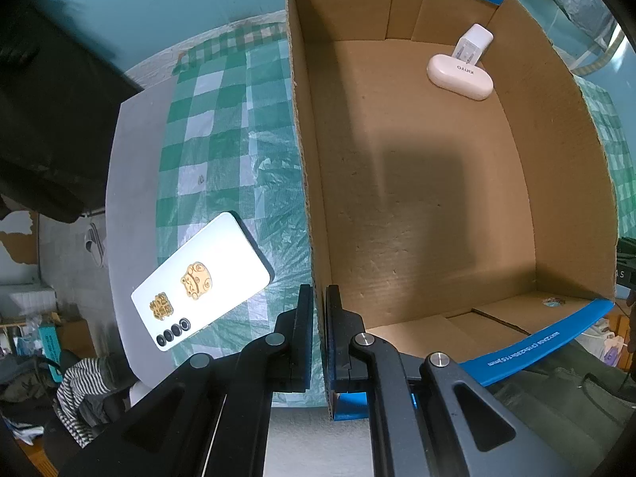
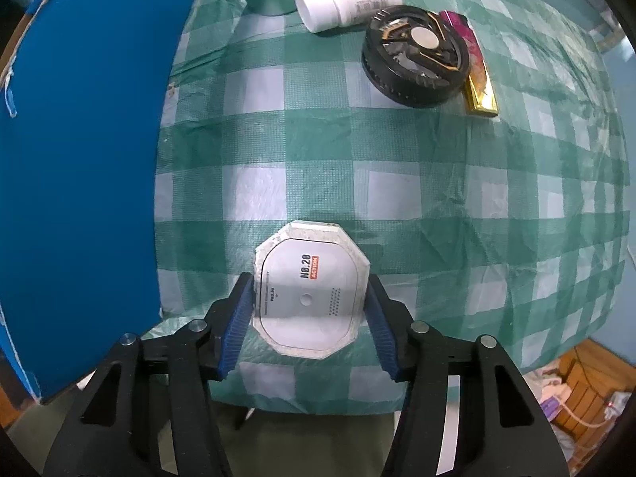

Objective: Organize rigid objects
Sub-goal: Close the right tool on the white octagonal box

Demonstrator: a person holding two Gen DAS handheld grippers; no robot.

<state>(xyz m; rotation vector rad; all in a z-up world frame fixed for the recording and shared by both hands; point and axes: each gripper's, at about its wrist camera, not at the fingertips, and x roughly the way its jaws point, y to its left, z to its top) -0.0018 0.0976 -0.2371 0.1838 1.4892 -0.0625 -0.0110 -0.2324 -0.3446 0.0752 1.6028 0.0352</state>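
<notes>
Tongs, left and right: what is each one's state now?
Left tongs: shut on the box wall.
Right tongs: open around the white octagonal box.

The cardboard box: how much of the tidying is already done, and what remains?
Done: the cardboard box holds only a white earbud case and a white charger. In hand: the left gripper is shut on the box wall; the right gripper straddles the white octagonal device, not clearly gripping it. Left: the phone, black round tin, lighter and white bottle lie on the tablecloth.
</notes>
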